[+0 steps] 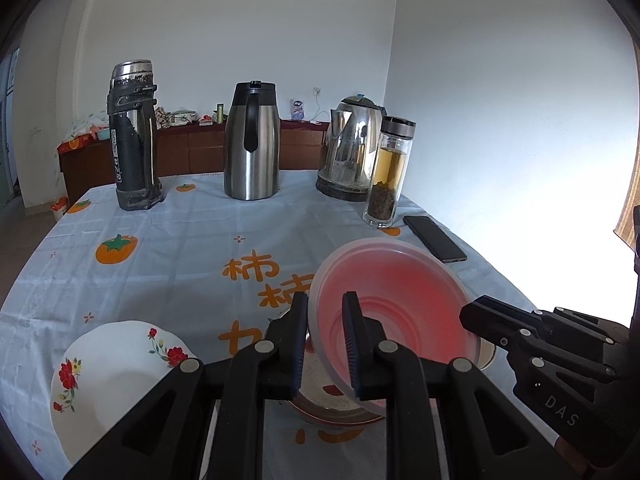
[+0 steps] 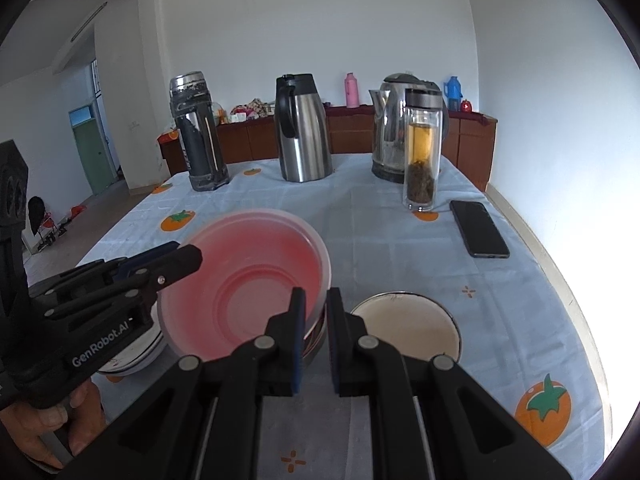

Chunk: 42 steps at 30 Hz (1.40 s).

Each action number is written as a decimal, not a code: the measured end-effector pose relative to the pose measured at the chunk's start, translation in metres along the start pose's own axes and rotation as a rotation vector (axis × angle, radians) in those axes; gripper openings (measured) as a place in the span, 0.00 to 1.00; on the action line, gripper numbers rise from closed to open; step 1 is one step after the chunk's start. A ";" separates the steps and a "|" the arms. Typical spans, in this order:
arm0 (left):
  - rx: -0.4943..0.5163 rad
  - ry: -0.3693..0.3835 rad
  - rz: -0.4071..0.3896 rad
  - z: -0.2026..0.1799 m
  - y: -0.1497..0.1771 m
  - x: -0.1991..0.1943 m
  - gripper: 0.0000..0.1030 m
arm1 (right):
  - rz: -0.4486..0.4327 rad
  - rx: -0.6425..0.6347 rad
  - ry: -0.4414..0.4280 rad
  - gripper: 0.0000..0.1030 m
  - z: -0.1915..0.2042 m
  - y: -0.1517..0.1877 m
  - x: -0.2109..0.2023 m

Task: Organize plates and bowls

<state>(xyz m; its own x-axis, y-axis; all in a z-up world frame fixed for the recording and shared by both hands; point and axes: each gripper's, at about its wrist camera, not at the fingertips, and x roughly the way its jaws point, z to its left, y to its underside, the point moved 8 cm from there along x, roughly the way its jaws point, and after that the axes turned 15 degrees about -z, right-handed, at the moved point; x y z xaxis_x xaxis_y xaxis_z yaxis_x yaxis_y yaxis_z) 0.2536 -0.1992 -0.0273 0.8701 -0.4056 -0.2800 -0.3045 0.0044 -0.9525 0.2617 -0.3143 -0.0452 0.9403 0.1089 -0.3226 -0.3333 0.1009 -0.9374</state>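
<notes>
Left wrist view is showing the left tool [image 1: 325,344] at lower centre of the frame, its two pads clenching the near rim of the pink bowl [image 1: 400,300], one pad outside the wall and one inside. Tilting up toward the upper right, the bowl is hanging over a metal bowl [image 1: 336,412] that is sitting just beneath on the worktop [image 1: 180,248]. Entering from the right edge, the right tool [image 1: 472,314] is reaching toward the bowl's right rim.

Right wrist view is placing the same pink bowl [image 2: 244,280] left of centre, with the right tool [image 2: 316,340] straddling its lower right rim; whether those pads are actually pressing the rim I cannot tell. The white enamel bowl [image 2: 408,324] is lying just right of that tool, so the right side looks nearer to it. The floral plate [image 1: 116,376] is resting at lower left of the left wrist view, nearer the left tool.
</notes>
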 end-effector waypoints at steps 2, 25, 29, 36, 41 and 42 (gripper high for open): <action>-0.001 -0.008 0.011 0.003 0.004 0.004 0.19 | 0.005 0.002 -0.001 0.10 0.000 0.002 0.003; 0.002 -0.039 0.030 0.015 0.015 0.016 0.19 | 0.053 -0.003 -0.012 0.11 0.002 0.013 0.026; 0.003 -0.040 0.036 0.016 0.016 0.017 0.19 | 0.062 0.000 -0.012 0.11 0.002 0.015 0.030; 0.002 -0.039 0.039 0.017 0.017 0.018 0.19 | 0.067 0.002 -0.009 0.11 0.002 0.015 0.032; -0.002 -0.036 0.054 0.018 0.021 0.021 0.19 | 0.066 0.003 -0.008 0.11 0.001 0.016 0.033; -0.002 -0.036 0.056 0.018 0.022 0.021 0.19 | 0.066 0.004 -0.008 0.11 0.001 0.016 0.033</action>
<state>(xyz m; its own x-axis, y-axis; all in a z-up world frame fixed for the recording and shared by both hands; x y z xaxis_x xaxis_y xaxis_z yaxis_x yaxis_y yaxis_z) 0.2725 -0.1910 -0.0563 0.8651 -0.3712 -0.3373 -0.3539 0.0246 -0.9350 0.2873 -0.3078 -0.0704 0.9156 0.1236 -0.3827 -0.3949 0.0971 -0.9136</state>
